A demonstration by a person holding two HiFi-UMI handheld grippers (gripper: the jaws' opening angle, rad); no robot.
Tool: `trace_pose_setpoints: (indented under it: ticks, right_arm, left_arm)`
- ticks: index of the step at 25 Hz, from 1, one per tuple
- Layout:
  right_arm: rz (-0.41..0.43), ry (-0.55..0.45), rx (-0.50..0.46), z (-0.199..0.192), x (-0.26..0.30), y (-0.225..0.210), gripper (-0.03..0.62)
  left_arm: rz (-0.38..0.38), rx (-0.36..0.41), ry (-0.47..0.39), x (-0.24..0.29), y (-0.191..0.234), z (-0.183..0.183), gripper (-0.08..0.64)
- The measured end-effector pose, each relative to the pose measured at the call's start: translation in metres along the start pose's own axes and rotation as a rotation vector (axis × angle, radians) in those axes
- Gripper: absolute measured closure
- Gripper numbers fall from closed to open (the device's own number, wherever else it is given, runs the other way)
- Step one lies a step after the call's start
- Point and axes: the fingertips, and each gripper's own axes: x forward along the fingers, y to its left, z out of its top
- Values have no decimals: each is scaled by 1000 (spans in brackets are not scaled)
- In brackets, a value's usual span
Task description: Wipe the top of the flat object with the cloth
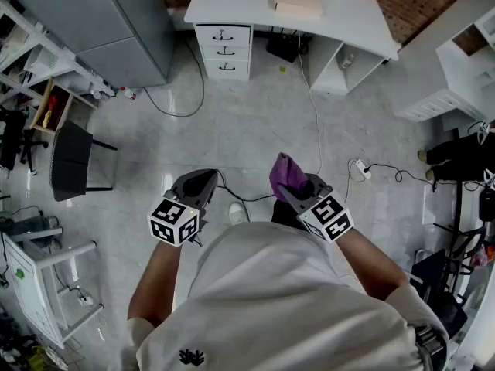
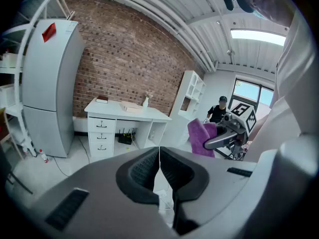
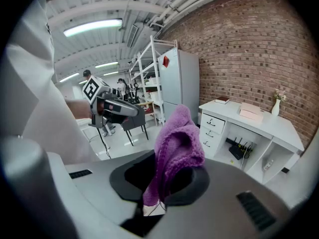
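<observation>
As right tool (image 3: 163,184) grips cloth (image 3: 177,138), drawers (image 1: 223,51) closed

I look down on a pale tiled floor (image 1: 255,130) crossed by cables (image 1: 313,107). Far off, a red brick wall (image 2: 124,59) backs a white tabletop (image 1: 255,10) with three drawers. A grey refrigerator (image 1: 100,29) stands left of it and white shelving (image 2: 192,91) right. A black chair (image 1: 73,161) sits at left. A ceiling strip light (image 2: 256,35) glows.

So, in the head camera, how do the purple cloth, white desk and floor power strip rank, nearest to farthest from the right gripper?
1. purple cloth: clamped in the right gripper itself.
2. power strip: on the floor, off to its right.
3. white desk: farthest, ahead at the picture's top.
</observation>
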Motion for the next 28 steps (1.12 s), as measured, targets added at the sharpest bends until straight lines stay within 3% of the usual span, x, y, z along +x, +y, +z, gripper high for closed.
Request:
trace_pose_setpoints:
  ticks: [5,12,19,23,28]
  right_arm:
    - [-9,20,12,14,12,1,517]
    - [15,39,50,34,61,-52,517]
    - [40,-32,90,86,90,-157,514]
    - [52,-55,95,75,79,-167,514]
    - [11,-77,138,100,88,-244,514]
  left_arm:
    - [10,-6,-3,-7,22,0,534]
    - [-21,21,13,38,52,25,534]
    - [-32,86,50,121,92,102,534]
    - [-4,146,17,132,77,121,534]
    - [7,150,-14,188,104,177,532]
